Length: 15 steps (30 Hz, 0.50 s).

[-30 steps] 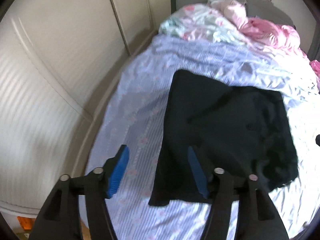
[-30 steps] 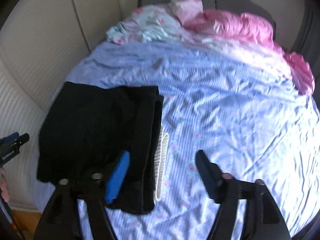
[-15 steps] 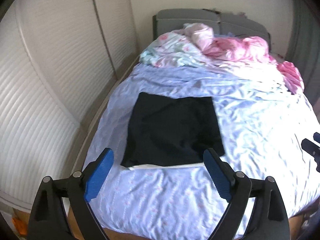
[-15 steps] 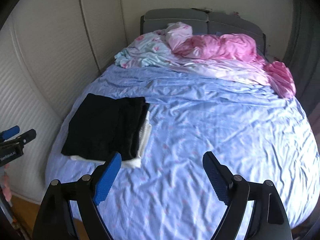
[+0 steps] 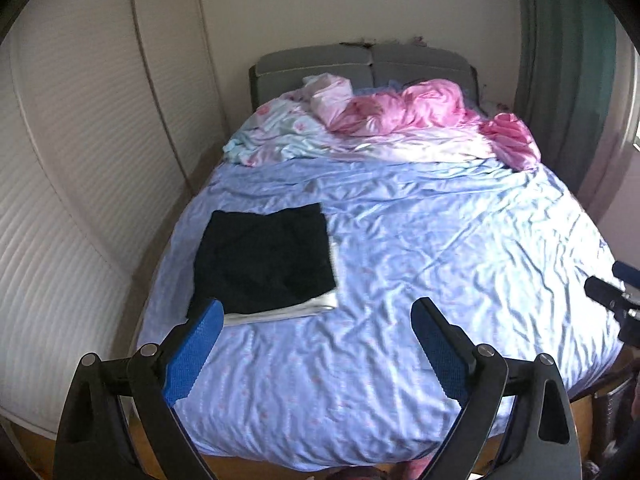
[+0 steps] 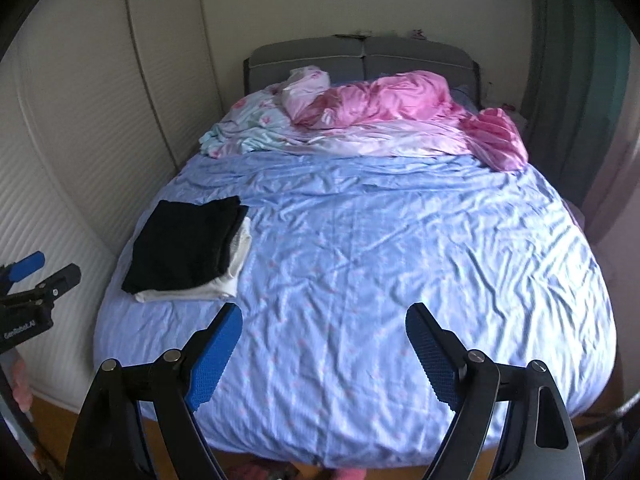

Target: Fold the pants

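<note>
The black pants [image 5: 262,258] lie folded flat in a square on the left side of the blue bed sheet [image 5: 420,260], on top of a folded white garment [image 5: 288,312]. They also show in the right wrist view [image 6: 186,244]. My left gripper [image 5: 318,322] is open and empty, held back above the foot of the bed. My right gripper [image 6: 324,330] is open and empty too, above the foot of the bed and well right of the pants.
Crumpled pink bedding [image 5: 420,114] and a pale floral cover [image 5: 276,132] lie heaped at the grey headboard [image 5: 360,62]. White ribbed wardrobe doors [image 5: 72,160] run along the left side. A curtain [image 5: 568,60] hangs at the far right.
Both grippers have pulled back and up from the pants, which now lie small on the bed's left side. Both jaws stand wider apart.
</note>
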Tool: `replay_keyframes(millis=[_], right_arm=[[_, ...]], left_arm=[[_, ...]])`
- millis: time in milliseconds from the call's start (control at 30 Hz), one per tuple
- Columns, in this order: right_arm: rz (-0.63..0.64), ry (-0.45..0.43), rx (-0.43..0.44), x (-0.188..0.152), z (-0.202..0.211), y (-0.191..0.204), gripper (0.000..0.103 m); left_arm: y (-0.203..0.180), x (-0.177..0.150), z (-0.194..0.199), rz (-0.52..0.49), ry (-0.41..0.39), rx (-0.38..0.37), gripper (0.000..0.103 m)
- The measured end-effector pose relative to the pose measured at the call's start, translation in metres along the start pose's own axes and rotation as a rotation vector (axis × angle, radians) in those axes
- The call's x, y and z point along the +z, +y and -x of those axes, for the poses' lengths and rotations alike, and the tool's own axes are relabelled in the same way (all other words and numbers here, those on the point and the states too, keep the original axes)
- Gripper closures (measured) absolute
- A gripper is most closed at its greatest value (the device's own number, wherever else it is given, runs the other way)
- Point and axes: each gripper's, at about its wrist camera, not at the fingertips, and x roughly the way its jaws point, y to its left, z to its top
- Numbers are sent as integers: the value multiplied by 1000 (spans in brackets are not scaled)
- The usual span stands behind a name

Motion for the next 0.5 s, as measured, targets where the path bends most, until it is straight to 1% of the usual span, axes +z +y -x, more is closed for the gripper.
replay_keyframes(millis=[100,200,333,500], right_arm=[[-7,-2,-8,-11,15,-14,18],[-21,-5,-9,-21,29,-29,18],[-42,-18,-7,-29,43,-49,18],[-48,-29,-10,-37,55,-67,18]], left_arm=[[-18,-5,14,12,-2,-36,7],[-36,-9,25,11,-3,-56,7],[-58,-13,38,-4,-14,-57,7],[-78,-16,45,-7,-18,-74,7]])
